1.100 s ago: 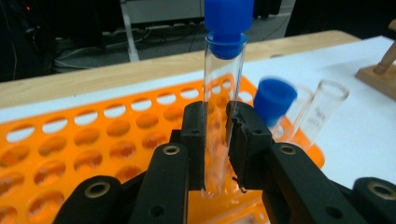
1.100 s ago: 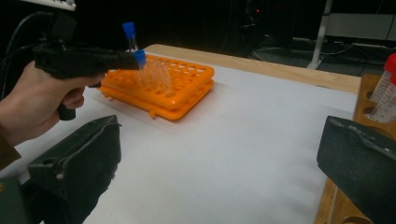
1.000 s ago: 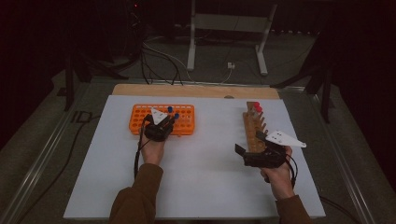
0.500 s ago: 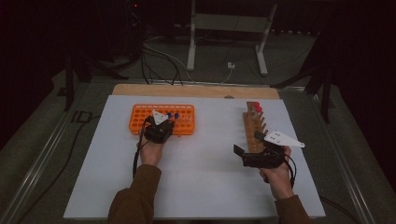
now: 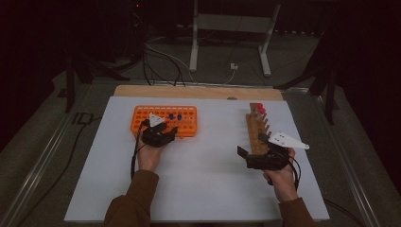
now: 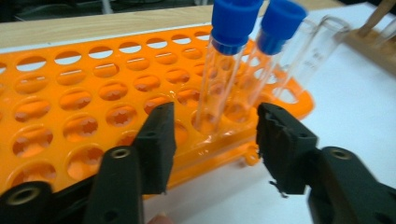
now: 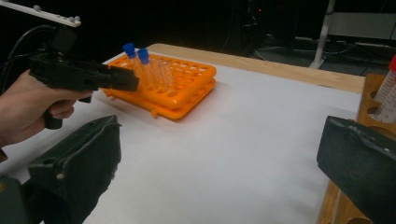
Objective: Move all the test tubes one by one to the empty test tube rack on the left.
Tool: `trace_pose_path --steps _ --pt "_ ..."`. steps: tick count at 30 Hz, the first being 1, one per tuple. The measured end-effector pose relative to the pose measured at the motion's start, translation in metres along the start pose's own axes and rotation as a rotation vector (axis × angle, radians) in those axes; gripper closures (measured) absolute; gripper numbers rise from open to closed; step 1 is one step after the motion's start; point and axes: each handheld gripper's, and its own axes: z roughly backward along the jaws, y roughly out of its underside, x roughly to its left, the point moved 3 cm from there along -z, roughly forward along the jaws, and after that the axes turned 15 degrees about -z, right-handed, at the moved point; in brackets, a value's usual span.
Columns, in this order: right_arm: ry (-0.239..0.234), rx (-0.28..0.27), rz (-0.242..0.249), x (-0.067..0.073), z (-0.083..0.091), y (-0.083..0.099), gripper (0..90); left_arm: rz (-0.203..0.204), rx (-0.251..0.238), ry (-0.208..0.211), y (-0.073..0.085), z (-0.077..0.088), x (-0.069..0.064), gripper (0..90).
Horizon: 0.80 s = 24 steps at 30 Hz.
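An orange tube rack (image 5: 187, 125) (image 6: 70, 121) lies at the left of the white mat. Two blue-capped tubes (image 6: 224, 70) (image 5: 175, 116) stand upright in it, with clear uncapped tubes (image 6: 308, 56) beside them. My left gripper (image 5: 163, 128) (image 6: 212, 123) sits at the rack's near edge. Its jaws have just been opening, and the nearer blue-capped tube stands beyond the gap with the pads off it. My right gripper (image 5: 252, 145) (image 7: 219, 140) is open and empty at the near end of a wooden rack (image 5: 257, 130) (image 7: 369, 93) that holds red-capped tubes (image 5: 260, 109) (image 7: 387, 88).
The white mat (image 5: 208, 179) covers the table, with a bare wooden strip (image 5: 198, 92) along its far edge. A metal stand (image 5: 227, 28) and cables lie on the floor beyond. In the right gripper view, the left gripper (image 7: 130, 79) points at the orange rack.
The left gripper stays at the orange rack's near edge and has barely shifted. The right hand has kept still beside the wooden rack.
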Motion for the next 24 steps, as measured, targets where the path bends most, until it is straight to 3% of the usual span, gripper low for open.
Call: trace_pose_path --steps 8,14,24 --pt "-0.003 0.001 0.001 0.0 0.0 0.0 0.0 0.023 -0.065 0.011 -0.003 0.026 -0.002 21.4" --pt "-0.003 0.003 -0.002 0.0 0.0 0.001 0.0 0.013 -0.102 0.004 -0.003 0.05 -0.003 3.3" --pt "-0.001 0.001 -0.009 0.0 0.0 0.002 0.0 -0.005 -0.134 -0.052 0.014 0.094 0.009 0.4"
